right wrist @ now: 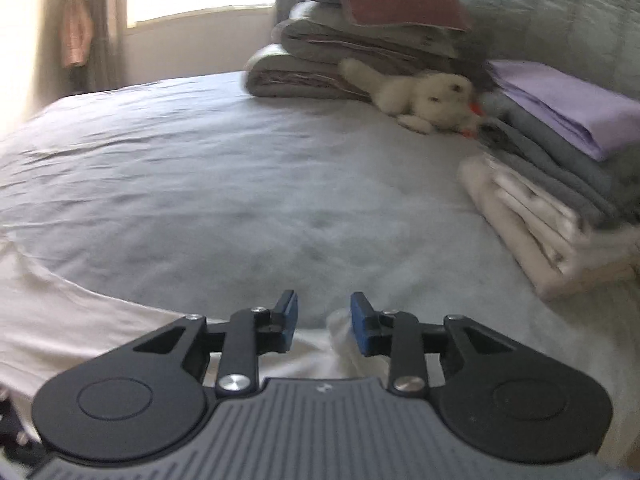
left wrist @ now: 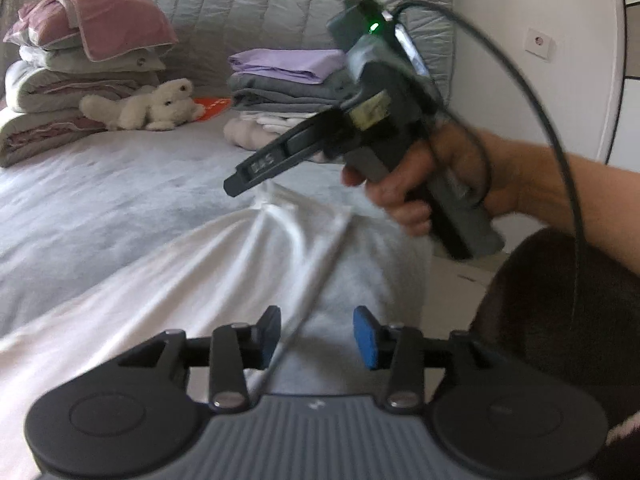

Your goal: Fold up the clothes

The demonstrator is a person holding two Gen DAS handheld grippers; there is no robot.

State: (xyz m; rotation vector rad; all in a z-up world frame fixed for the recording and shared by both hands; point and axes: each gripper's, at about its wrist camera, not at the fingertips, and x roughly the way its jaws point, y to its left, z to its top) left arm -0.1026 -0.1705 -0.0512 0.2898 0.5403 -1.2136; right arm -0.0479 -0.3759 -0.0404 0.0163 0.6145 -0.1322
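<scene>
I hold my left gripper [left wrist: 316, 336] low over the near end of the bed [left wrist: 100, 200], its blue pads [left wrist: 365, 336] spread apart with nothing between them. Beneath and ahead of it lies the white garment [left wrist: 224, 264], rumpled into long ridges that run away from me across the grey bedspread; a thin seam or edge of it passes under the gap of the jaws without being pinched.

My right gripper [right wrist: 323, 322] also stands with its jaws spread, holding nothing. From its own camera the garment [right wrist: 80, 320] shows as a pale sheet along the lower left, with a small bunched fold [right wrist: 340, 332] poking up right between the pads (touching or just beneath them, I cannot tell). From the left camera I see that same right gripper [left wrist: 244, 178] from the side, raised above the far end of the garment, gripped by my right hand [left wrist: 404, 188], a green light lit on its top and a dark cable [left wrist: 560, 152] looping off it.

Toward the headboard sit two folded stacks: a lavender-topped pile of grey and white linens [left wrist: 288, 84] on the right, and a taller pile of bedding with a mauve pillowcase on top [left wrist: 80, 64] on the left. A white plush toy [left wrist: 152, 106] lies between them, against the taller pile.
</scene>
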